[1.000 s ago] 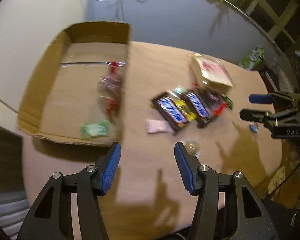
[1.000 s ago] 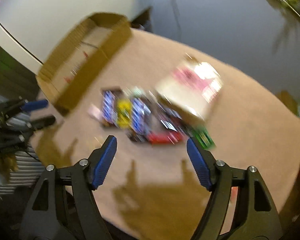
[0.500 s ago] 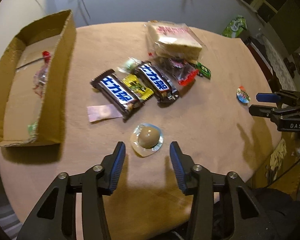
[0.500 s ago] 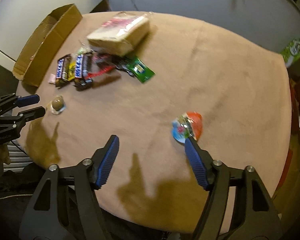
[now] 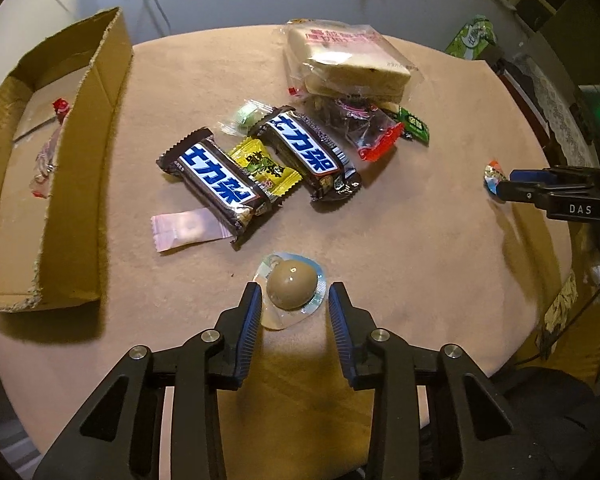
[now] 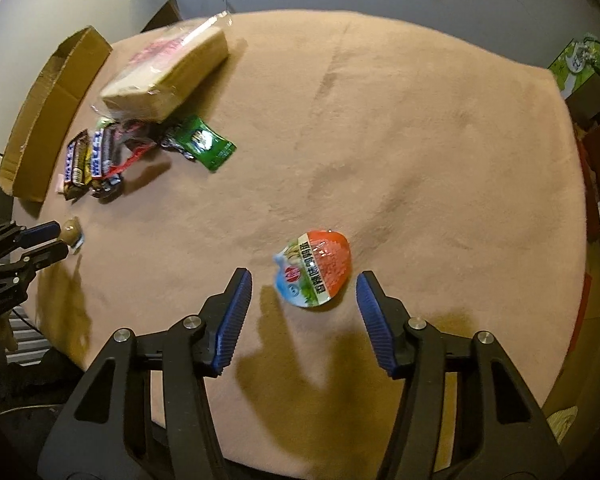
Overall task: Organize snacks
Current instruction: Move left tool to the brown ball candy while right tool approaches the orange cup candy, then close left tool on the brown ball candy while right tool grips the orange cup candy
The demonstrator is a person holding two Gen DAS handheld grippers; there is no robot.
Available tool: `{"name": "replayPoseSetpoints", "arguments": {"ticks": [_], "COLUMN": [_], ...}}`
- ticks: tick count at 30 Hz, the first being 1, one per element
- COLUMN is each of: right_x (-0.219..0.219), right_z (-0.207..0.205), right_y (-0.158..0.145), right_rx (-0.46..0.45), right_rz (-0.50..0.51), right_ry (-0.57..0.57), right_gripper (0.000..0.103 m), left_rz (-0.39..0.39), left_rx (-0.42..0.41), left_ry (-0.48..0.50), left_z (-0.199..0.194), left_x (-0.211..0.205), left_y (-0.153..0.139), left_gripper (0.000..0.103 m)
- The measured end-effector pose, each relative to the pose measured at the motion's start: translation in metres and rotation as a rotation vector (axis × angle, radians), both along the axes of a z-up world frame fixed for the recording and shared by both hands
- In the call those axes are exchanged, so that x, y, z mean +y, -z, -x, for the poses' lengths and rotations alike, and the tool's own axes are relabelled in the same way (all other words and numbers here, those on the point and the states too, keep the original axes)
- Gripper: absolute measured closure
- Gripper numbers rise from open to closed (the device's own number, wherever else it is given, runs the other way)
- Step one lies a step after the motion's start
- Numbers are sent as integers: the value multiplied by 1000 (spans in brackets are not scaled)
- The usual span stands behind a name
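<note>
My left gripper (image 5: 295, 295) is open, its fingers on either side of a packaged brown egg (image 5: 291, 283) on the tan table; it also shows in the right wrist view (image 6: 70, 231). My right gripper (image 6: 303, 280) is open around an orange and white egg pack (image 6: 314, 271), not touching it. A pile of snacks lies mid-table: two dark chocolate bars (image 5: 216, 179), a yellow candy (image 5: 265, 166), a pink sachet (image 5: 188, 229), a red-edged bag (image 5: 365, 125) and a wrapped sandwich (image 5: 348, 60). A cardboard box (image 5: 80, 152) at the left holds a few wrapped sweets.
A green packet (image 6: 205, 142) lies beside the pile. The table edge (image 5: 556, 216) curves near on the right. A green box (image 6: 576, 62) stands off the table at the far right. The right gripper shows at the left view's right edge (image 5: 504, 184).
My left gripper has moved forward and its fingers now flank the brown egg. My right gripper has moved so the orange egg pack sits between its fingers.
</note>
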State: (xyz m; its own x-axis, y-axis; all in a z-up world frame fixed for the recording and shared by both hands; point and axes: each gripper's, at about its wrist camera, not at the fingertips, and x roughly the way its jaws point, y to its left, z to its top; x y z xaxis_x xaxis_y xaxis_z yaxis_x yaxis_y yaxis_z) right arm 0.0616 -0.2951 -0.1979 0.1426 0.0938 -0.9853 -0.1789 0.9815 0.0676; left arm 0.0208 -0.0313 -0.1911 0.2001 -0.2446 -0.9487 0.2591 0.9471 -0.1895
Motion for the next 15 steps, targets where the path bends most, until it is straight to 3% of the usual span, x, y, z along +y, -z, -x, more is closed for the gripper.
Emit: {"name": "replayPoseSetpoints", "arguments": {"ticks": [7,10,13,15], "right_x": [0,2,3,4], "right_z": [-7,-7,-7,-9], "right_y": [15,18,18,19], "right_rx": [20,18,11,11], "right_rz": [0,12,38,35], "right_ry": [1,-9,-16,-15], "right_gripper": [46,46,59,62], "left_rz": [-13,-9,-23,-21], "left_rx": [9,7,-5,-7], "left_ry": [-6,-3,7,7], "left_z": [-5,-6,-4,-4], "left_x": [-1,-2,-3,-5], "left_y": [8,8,8,8], "left_gripper": [70,77,78,78]}}
